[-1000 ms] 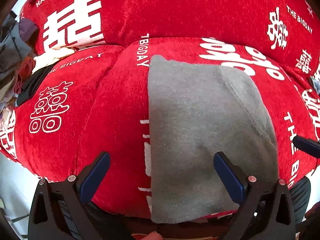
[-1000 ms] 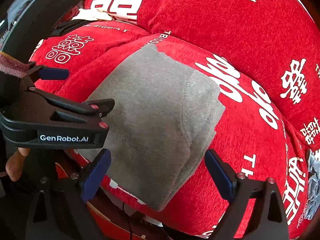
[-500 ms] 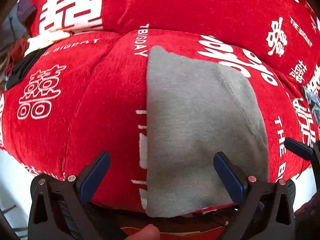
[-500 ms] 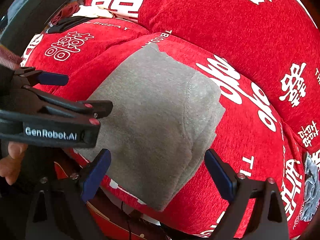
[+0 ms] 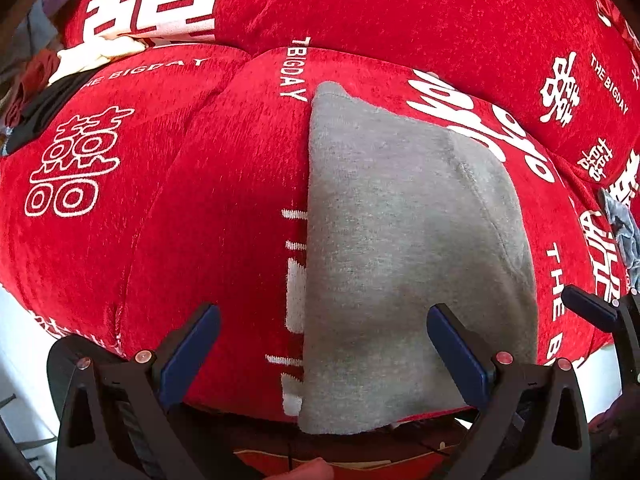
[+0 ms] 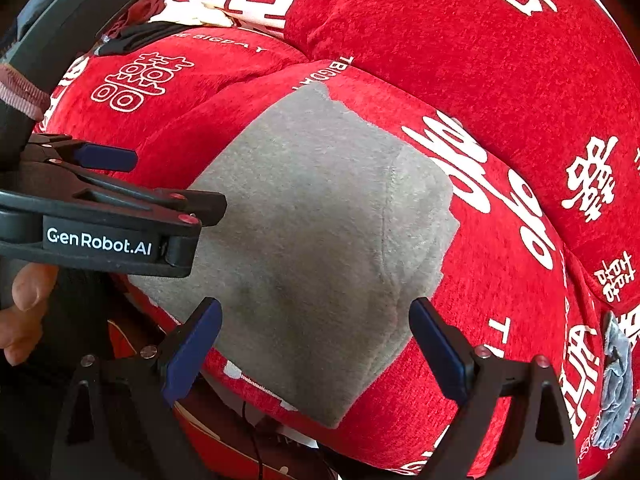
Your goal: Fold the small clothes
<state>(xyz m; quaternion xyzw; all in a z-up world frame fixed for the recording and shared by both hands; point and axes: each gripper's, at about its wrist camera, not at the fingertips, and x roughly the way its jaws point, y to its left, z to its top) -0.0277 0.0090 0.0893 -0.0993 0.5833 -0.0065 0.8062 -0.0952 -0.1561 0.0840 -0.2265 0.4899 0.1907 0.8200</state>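
On the red sofa cushion (image 5: 224,208), which is printed with white characters and the words "THE BIGDAY", we find the folded grey garment (image 5: 400,248) lying flat, its near edge reaching the cushion's front edge. We hold the left tool (image 5: 324,344) above that near edge with its two blue-padded fingers spread wide; one finger sits over bare red fabric and the other over the grey cloth, and nothing is gripped between them. We hold the right tool (image 6: 316,340) likewise released, fingers wide apart, over the near right part of the same grey garment (image 6: 320,240). In the right wrist view the garment shows a stitched seam running down its right portion and a layered right edge, which indicates more than one thickness of cloth. In that same view the left tool (image 6: 132,184) enters from the left, its body marked "GenRobot.AI", and a hand (image 6: 24,308) is visible behind it. In the left wrist view a blue fingertip of the right tool (image 5: 588,312) appears at the right margin, clear of the garment. At the far left of the sofa we note a pile of assorted clothes (image 5: 72,68), well apart from the garment. A crumpled grey-blue piece of cloth (image 6: 616,384) lies at the right end of the sofa.
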